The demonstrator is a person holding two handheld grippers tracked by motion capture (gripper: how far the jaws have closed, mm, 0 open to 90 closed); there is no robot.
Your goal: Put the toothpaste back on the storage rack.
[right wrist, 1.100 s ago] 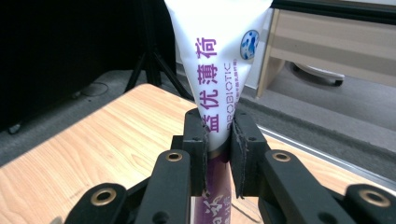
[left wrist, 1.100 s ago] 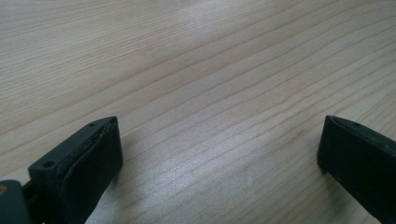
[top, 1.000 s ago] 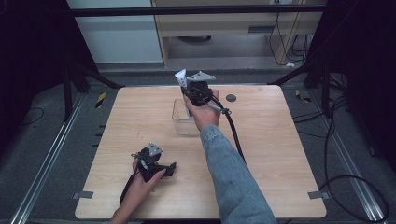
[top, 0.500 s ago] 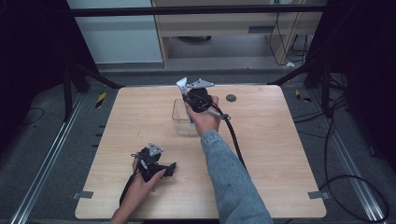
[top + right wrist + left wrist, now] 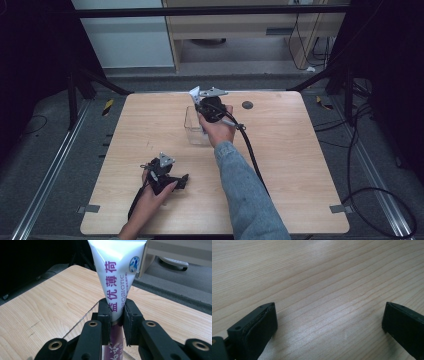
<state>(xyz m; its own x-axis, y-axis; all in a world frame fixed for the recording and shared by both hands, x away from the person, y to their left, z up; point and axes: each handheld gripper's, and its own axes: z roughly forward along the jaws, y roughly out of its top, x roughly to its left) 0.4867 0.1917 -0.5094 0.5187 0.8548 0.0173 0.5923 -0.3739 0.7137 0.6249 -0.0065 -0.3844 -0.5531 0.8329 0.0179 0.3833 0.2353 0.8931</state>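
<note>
Currently the right hand-held gripper [image 5: 117, 315] is clamping a white and purple tube [image 5: 117, 272], its two black jaws pressing against the tube's narrower part from both sides. In the right gripper view the tube is standing upright between the jaws, its flat crimped end pointing up and its purple lower part reaching down toward a clear plastic container [image 5: 82, 317]. In the high view the right hand-held gripper [image 5: 202, 102] is hovering over the clear plastic container [image 5: 192, 131], which is sitting on the desk [image 5: 300, 165] a little beyond its middle, and the tube [image 5: 195, 93] is showing as a pale tip at the gripper's far end. The left hand-held gripper [image 5: 172, 181] is resting on the desk near the front edge, well apart from the container. Its jaws are standing wide apart over bare wood, gripping nothing. A small dark disc [image 5: 247, 105] is lying on the desk near the far edge.
</note>
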